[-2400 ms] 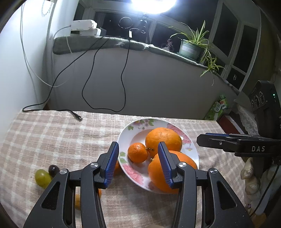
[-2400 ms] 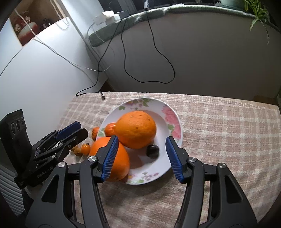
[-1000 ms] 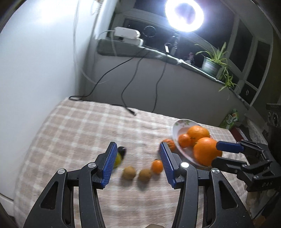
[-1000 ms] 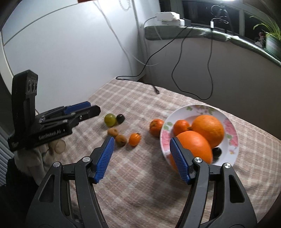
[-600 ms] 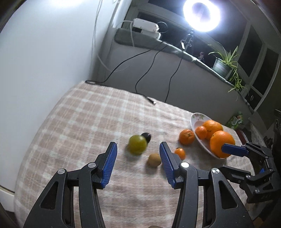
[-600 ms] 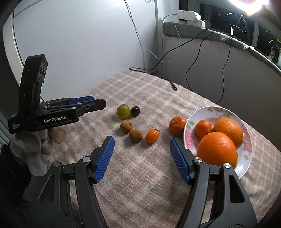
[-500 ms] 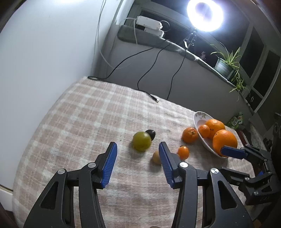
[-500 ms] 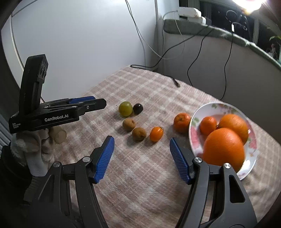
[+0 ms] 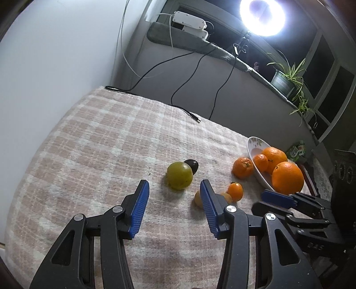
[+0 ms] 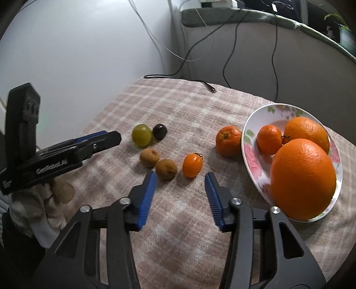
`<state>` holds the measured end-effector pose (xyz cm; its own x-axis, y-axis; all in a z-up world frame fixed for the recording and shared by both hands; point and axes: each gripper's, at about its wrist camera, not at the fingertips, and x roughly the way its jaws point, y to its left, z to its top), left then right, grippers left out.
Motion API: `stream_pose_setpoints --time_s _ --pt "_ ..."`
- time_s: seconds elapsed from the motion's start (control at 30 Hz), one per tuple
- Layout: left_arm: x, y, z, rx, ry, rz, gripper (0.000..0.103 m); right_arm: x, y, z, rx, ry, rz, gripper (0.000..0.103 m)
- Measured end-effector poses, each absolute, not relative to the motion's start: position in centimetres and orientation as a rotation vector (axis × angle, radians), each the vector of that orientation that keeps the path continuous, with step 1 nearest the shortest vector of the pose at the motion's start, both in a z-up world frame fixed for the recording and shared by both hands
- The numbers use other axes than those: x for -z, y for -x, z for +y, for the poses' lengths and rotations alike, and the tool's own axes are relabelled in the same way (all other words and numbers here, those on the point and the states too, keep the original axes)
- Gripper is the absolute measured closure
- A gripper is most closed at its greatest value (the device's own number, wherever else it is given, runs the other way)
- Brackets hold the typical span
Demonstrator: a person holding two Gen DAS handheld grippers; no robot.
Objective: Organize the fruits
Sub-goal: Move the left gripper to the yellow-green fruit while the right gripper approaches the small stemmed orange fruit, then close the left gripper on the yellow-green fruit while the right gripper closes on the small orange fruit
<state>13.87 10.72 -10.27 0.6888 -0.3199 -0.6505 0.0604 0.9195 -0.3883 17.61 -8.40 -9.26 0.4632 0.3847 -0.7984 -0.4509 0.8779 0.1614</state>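
A floral plate [image 10: 251, 153] holds two big oranges [image 10: 303, 177] and a small mandarin [image 10: 269, 139]. On the checked cloth lie a mandarin [image 10: 228, 140], a small orange tomato [image 10: 192, 165], two brown kiwis [image 10: 166, 169], a green fruit [image 10: 141, 135] and a dark plum [image 10: 159, 131]. My left gripper [image 9: 173, 189] is open and empty, just short of the green fruit [image 9: 179, 175]. My right gripper [image 10: 179, 177] is open and empty, just short of the tomato and the nearer kiwi.
A black cable end [image 10: 211, 88] lies on the far part of the table. A grey wall and window ledge with power strips [image 9: 191, 23] stand behind. A ring light [image 9: 262, 15] glares. A potted plant [image 9: 287, 77] stands on the ledge.
Both grippers have swung left from the plate to the loose fruit and moved closer. The left now faces the green fruit, the right the tomato and kiwi. Both stayed open.
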Motion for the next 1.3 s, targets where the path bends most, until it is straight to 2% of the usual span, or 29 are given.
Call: stream_pose_setpoints --time_s 0.2,0.83,0.93,0.97,1.0,1.07,1.3 --pt "10.5 -14.6 10.3 0.236 0.342 0.791 0.062 9.8 -18.8 -8.1 -0.451 0.075 0.958 0.062" --pt "11.8 -17.2 9.3 0.254 0.310 0.855 0.063 11.3 -20.5 -6.7 -0.404 0.106 0.993 0.063" --pt "12.0 -17.5 9.3 0.246 0.306 0.866 0.070 11.4 -20.8 -6.8 -0.397 0.097 1.005 0.063" --pt "12.1 -17.6 9.3 0.247 0.305 0.867 0.072 11.4 -20.9 -6.9 -0.399 0.094 1.008 0.066" --pt "12.0 -17.6 9.2 0.248 0.304 0.867 0.073 11.4 -20.9 -6.9 -0.401 0.091 1.011 0.073" --pt "12.0 -17.5 9.2 0.250 0.300 0.865 0.075 11.4 -20.9 -6.8 -0.412 0.092 1.018 0.077" --pt "12.0 -17.5 9.1 0.249 0.294 0.858 0.077 11.4 -20.8 -6.4 -0.428 0.104 1.020 0.079"
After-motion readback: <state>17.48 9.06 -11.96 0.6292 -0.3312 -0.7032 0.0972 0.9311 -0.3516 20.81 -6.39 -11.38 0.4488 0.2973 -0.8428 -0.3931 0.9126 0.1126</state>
